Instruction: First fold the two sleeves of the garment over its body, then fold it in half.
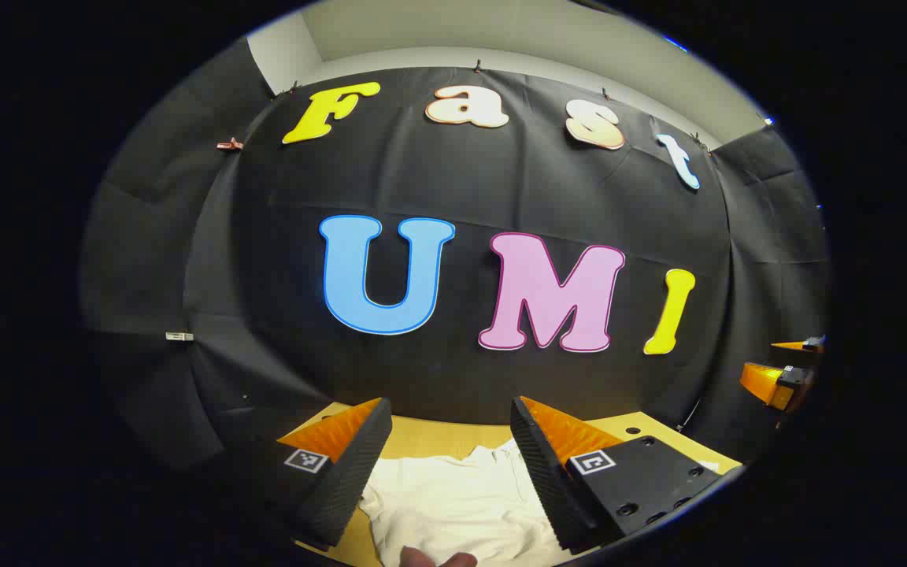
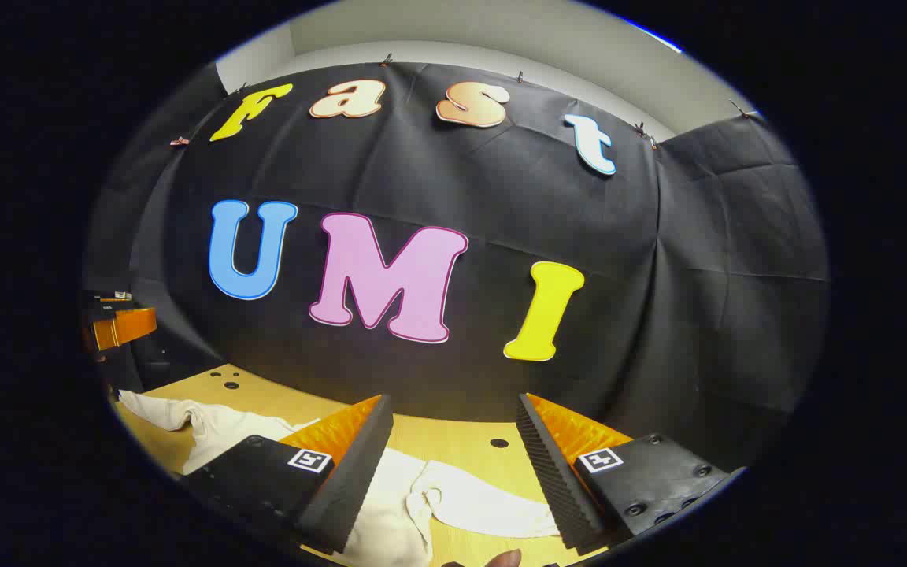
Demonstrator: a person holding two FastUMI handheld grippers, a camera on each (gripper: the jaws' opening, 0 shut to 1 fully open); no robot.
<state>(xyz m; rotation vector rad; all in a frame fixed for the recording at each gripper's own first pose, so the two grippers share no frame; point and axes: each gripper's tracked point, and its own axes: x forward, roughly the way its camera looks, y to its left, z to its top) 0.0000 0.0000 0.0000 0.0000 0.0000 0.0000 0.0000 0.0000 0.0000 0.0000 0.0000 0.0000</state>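
A white garment (image 1: 453, 504) lies crumpled on the light wooden table (image 1: 438, 437). In the left gripper view my left gripper (image 1: 450, 472) hangs open above it, fingers wide apart and holding nothing. In the right gripper view the garment (image 2: 422, 504) spreads from the table's left side to below my right gripper (image 2: 453, 472), with a bunched sleeve (image 2: 493, 508) between the fingers' line of sight. The right gripper is open and empty, raised above the cloth. The right gripper (image 1: 784, 378) also appears at the far right of the left gripper view, and the left gripper (image 2: 119, 323) at the far left of the right gripper view.
The wooden table (image 2: 453, 441) has a few small round holes (image 2: 498, 443) and ends close to the black booth wall. A fingertip (image 1: 430, 559) of the person's hand peeks in at the bottom edge of each view.
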